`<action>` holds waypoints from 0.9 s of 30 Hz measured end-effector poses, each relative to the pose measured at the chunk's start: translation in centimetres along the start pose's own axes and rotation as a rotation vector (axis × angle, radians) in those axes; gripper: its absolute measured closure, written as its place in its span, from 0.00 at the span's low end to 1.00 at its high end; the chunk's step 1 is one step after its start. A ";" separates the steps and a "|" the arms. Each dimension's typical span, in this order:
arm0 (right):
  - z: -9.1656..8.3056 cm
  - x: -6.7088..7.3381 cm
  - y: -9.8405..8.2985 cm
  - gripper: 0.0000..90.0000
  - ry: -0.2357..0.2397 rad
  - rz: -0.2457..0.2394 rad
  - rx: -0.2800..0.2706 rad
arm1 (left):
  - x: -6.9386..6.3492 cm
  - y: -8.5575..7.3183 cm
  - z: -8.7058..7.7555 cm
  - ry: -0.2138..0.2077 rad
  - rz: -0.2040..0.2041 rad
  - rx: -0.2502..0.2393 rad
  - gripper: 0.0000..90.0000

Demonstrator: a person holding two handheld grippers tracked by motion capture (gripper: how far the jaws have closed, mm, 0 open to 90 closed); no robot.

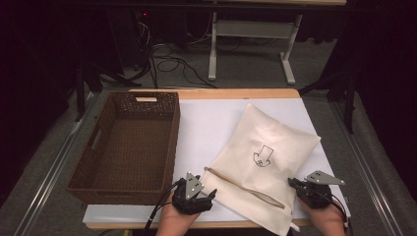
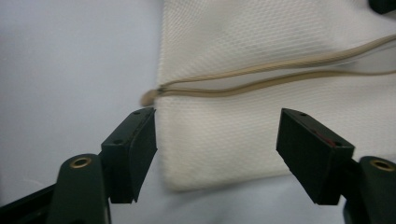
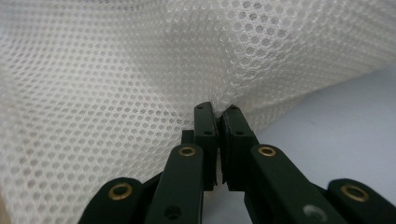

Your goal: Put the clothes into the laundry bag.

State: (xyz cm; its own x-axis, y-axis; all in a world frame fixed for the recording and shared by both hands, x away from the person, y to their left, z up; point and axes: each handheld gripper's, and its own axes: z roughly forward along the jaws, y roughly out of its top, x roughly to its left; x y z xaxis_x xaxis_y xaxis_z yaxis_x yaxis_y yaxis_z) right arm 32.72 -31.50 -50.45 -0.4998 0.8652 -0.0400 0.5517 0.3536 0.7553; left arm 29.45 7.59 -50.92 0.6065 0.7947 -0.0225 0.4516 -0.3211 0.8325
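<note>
Wicker basket (image 1: 129,142), dark brown and open-topped, sits at the left of the table (image 1: 206,113), its right wall running along the white sheet that covers the tabletop. Just right of its near corner, at the table's near edge, the left gripper (image 1: 205,192) is held in a hand (image 1: 178,216) and points toward the near left corner of a cream mesh bag (image 1: 265,157). In the left gripper view its two black jaws stand well apart, nothing pinched between them, and the corner of the mesh bag (image 2: 224,135) lies on the table beyond and between them, with the end of a tan zipper (image 2: 261,79) just above. The bag lies tilted on the white sheet, right of the basket, with a small black printed drawing (image 1: 261,156) near its middle and the zipper (image 1: 243,187) crossing its near part. At the bag's near right corner the right gripper (image 1: 295,184) has its jaws pressed together on the mesh bag (image 3: 140,84), a fold of fabric pinched between the tips and pulled up off the table
</note>
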 end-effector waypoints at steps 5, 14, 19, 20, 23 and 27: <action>-0.5 -1.0 -0.3 0.98 -0.036 0.020 0.000 | 0.4 -0.2 2.1 -0.032 -0.010 0.106 0.43; -0.1 -1.3 -0.3 0.98 -0.032 0.047 0.005 | -0.4 0.5 3.5 -0.117 0.056 0.106 0.94; 0.5 -1.4 0.3 0.98 -0.020 0.050 0.006 | -0.8 0.3 2.9 -0.043 0.104 0.096 0.97; 0.7 -1.3 0.5 0.98 -0.018 0.041 0.007 | -0.7 0.2 2.7 -0.028 0.104 0.091 0.97; 1.5 -1.0 1.3 0.98 -0.004 0.019 0.009 | -0.6 0.0 1.9 0.025 0.111 0.083 0.97; 2.9 -0.3 2.5 0.98 0.008 -0.018 0.013 | -0.4 -0.5 0.8 0.071 0.092 0.063 0.97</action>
State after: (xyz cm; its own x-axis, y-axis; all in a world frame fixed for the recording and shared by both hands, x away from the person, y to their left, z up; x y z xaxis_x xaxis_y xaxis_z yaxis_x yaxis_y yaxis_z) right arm 36.18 -29.88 -50.45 -0.5149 0.8559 -0.0484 0.5513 0.3738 0.7458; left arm 29.51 7.03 -51.75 0.6006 0.7941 0.0934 0.4374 -0.4241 0.7930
